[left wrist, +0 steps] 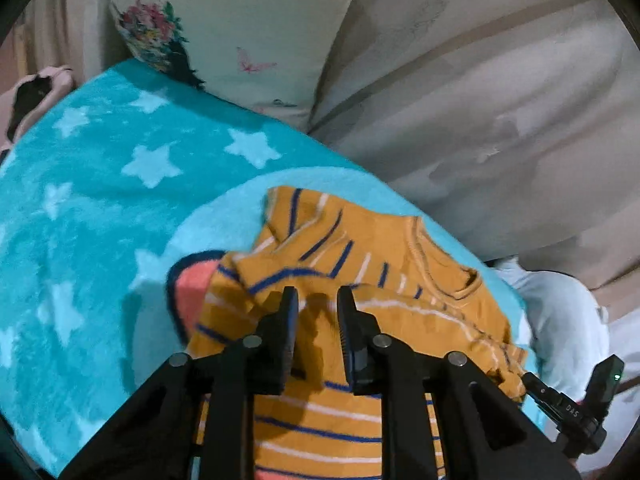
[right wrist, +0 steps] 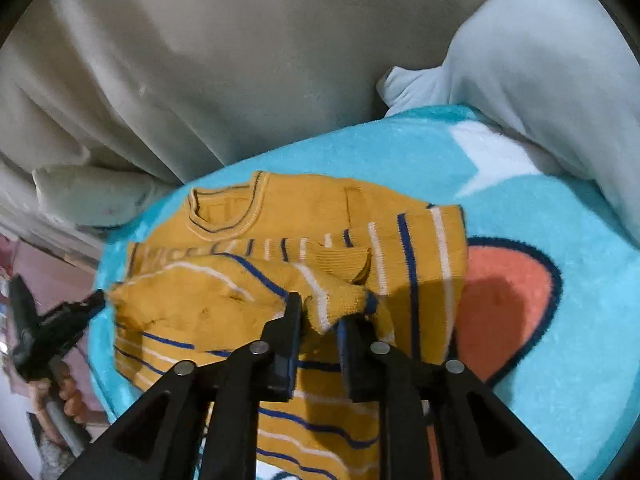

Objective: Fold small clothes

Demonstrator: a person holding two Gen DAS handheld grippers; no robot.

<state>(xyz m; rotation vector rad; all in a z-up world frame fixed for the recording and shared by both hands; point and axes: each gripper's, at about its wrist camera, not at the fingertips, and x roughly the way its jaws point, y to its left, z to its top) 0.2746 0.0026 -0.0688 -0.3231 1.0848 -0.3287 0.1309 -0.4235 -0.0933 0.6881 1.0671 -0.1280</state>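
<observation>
A small mustard-yellow knit sweater (left wrist: 360, 264) with blue and white stripes lies crumpled on a turquoise star blanket (left wrist: 100, 184). My left gripper (left wrist: 318, 300) hovers over its middle with the jaws a little apart and nothing between them. In the right wrist view the sweater (right wrist: 304, 216) shows its neckline at the far left and a folded-over flap in front. My right gripper (right wrist: 320, 314) has the jaws a little apart, with the flap's striped edge (right wrist: 332, 300) bunched between the fingertips. The left gripper (right wrist: 48, 328) shows at the left edge of the right wrist view.
A floral pillow (left wrist: 224, 28) and beige sheets (left wrist: 480, 100) lie behind the blanket. A pale blue cloth (right wrist: 540, 72) rests at the blanket's far right. An orange patch with dark outline (right wrist: 508, 300) is printed on the blanket beside the sweater.
</observation>
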